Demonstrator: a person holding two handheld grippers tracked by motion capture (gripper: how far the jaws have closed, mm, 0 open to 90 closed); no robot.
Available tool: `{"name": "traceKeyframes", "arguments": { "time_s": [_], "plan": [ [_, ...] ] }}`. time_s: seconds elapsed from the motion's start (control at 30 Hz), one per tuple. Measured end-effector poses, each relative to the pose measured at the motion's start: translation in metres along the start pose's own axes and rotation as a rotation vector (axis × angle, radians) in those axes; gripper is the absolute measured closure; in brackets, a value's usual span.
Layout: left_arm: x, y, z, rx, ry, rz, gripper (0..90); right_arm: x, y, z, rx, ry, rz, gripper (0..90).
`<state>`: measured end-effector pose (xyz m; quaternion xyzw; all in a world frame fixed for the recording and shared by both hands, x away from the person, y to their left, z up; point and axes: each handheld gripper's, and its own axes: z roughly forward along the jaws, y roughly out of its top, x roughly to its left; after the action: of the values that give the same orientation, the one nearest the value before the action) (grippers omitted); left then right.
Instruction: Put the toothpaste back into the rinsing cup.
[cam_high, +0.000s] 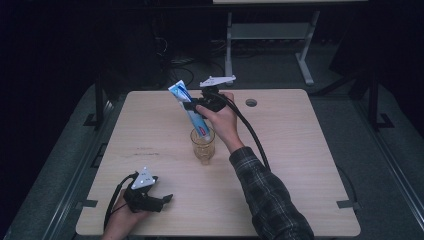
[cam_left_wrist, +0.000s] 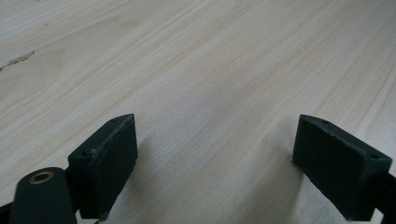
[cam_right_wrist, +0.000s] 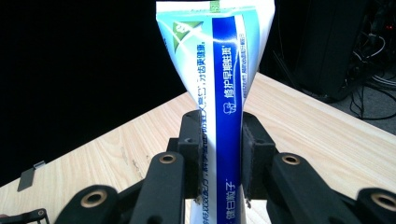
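The pale wooden table top (cam_high: 300, 165) is lit from above, but the room behind it is very dark. The high view is dim and a bit grainy. In the left gripper view, soft shadows lie on the wood beside the black jaw pads (cam_left_wrist: 112, 163). The blue and white toothpaste tube (cam_right_wrist: 219, 88) looks bright and sharp against the black behind it.

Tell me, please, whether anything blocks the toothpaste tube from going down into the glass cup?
Nothing visible does. The right gripper is shut on the toothpaste tube, whose lower end already sits at the open mouth of the glass cup.
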<state>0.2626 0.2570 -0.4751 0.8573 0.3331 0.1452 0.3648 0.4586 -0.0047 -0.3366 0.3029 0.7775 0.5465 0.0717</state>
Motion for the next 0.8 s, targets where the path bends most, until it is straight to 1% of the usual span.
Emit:
{"name": "traceKeyframes", "arguments": {
  "time_s": [0.43, 0.67, 0.7, 0.8],
  "plan": [
    [0.000, 0.000, 0.000, 0.000, 0.000, 0.000, 13.3, -0.001, -0.010, -0.003, 0.000, 0.010, 0.000, 73.3],
    [0.000, 0.000, 0.000, 0.000, 0.000, 0.000, 13.3, 0.000, -0.016, -0.003, 0.009, 0.014, 0.002, 73.3],
    [0.000, 0.000, 0.000, 0.000, 0.000, 0.000, 13.3, 0.000, -0.017, -0.004, 0.012, 0.016, -0.006, 73.3],
    [0.000, 0.000, 0.000, 0.000, 0.000, 0.000, 13.3, -0.001, -0.021, -0.005, 0.018, 0.014, -0.006, 73.3]
  ]
}}
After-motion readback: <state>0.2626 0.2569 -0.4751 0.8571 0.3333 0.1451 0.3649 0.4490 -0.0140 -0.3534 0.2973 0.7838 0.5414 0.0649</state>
